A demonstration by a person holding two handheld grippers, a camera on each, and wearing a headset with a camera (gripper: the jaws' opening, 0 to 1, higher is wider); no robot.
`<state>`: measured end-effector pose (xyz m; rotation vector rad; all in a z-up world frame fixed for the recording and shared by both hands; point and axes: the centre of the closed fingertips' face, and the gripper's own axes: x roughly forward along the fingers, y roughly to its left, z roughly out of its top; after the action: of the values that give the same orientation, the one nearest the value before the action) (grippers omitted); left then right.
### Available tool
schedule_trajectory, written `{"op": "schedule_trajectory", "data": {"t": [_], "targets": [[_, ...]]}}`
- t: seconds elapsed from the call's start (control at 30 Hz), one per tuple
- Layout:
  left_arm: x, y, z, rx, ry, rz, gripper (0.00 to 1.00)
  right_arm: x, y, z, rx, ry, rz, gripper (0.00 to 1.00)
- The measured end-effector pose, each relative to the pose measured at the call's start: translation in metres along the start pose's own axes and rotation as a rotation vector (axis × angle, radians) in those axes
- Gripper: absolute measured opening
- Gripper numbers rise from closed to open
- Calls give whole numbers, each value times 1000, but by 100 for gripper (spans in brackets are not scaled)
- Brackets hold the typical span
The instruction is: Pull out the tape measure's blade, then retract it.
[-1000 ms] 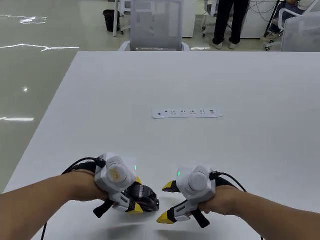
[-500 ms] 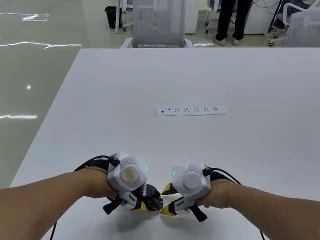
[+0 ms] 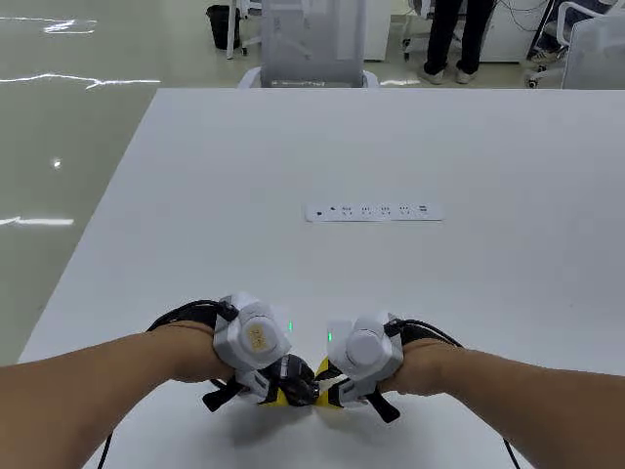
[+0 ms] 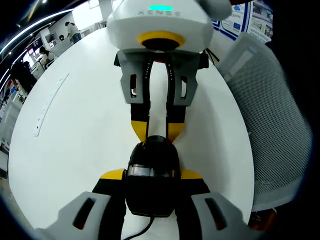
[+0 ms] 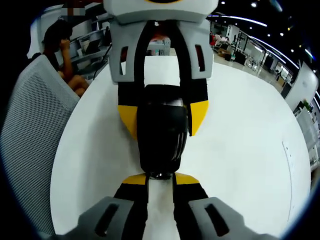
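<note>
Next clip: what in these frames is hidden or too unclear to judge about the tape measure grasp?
Blade tip: right gripper view, lost where the tape measure meets the right gripper; pinched or not, unclear.
Its markings: left gripper view, the left gripper covers its sides.
Blade drawn out or not: head view, both grippers crowd over it.
Power strip sockets: head view, too small.

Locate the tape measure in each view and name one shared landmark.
Head view: tape measure bottom centre.
Left gripper view: bottom centre, clamped in the left tongs.
Right gripper view: centre, right tongs pinching its near end.
Shared landmark: power strip, middle, left edge, right edge respectively.
</note>
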<state>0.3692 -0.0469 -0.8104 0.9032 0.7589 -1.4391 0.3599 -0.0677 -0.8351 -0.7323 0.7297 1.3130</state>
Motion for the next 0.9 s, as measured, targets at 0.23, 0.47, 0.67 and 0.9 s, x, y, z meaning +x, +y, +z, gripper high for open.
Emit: {"op": "schedule_trajectory", "data": {"t": [0.23, 0.47, 0.67, 0.9], "targets": [[1, 1, 0, -3, 2, -6, 33, 0, 0, 1, -20, 45, 25, 18], [1, 0, 0, -1, -4, -7, 33, 1, -1, -3, 52, 62, 29, 14], [1, 0, -1, 11, 2, -12, 33, 1, 0, -4, 40, 92, 46, 13], [2, 0, 0, 10, 7, -15, 33, -1, 1, -7, 39, 108, 55, 13]]}}
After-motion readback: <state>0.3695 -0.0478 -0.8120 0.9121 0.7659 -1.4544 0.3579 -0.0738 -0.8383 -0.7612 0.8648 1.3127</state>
